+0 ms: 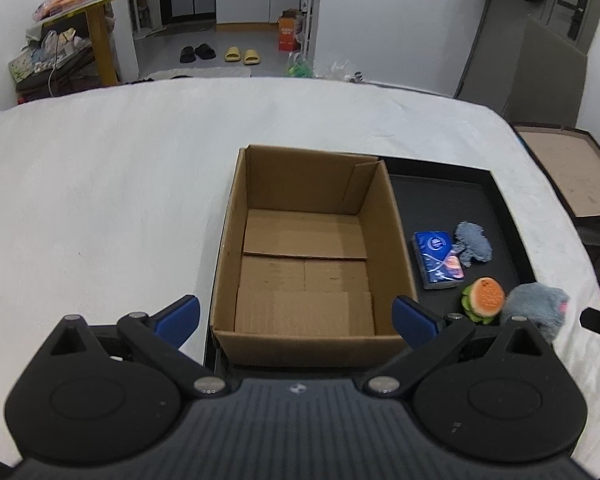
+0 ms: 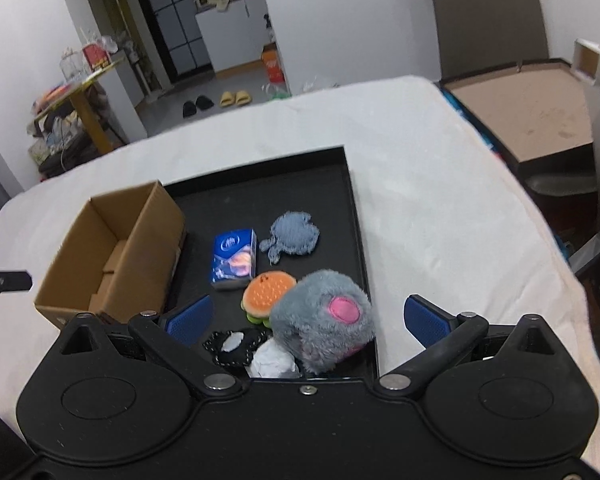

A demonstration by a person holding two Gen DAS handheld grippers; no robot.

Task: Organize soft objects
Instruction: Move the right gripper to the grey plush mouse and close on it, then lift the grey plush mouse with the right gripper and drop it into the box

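A: How much has been sorted?

B: Nothing, it seems. The cardboard box (image 1: 304,264) is seen empty on the left of the black tray (image 2: 356,216).

A: And the soft things?

B: All are left on the tray: tissue pack (image 2: 235,258), blue-grey cloth (image 2: 292,236), burger toy (image 2: 268,294), grey plush (image 2: 324,326).

A: The tongs?

B: Left gripper (image 1: 296,316) and right gripper (image 2: 308,318) are both held spread wide, nothing gripped.

Left tool (image 1: 296,314): both blue-padded fingers spread wide apart, nothing between them, black linkage arms angled outward, pointing forward and tilted downward. Right tool (image 2: 308,316): fingers likewise spread wide, gripping nothing, tilted downward. Tip of the left tool shows at the left edge of the right wrist view. No hand visible.
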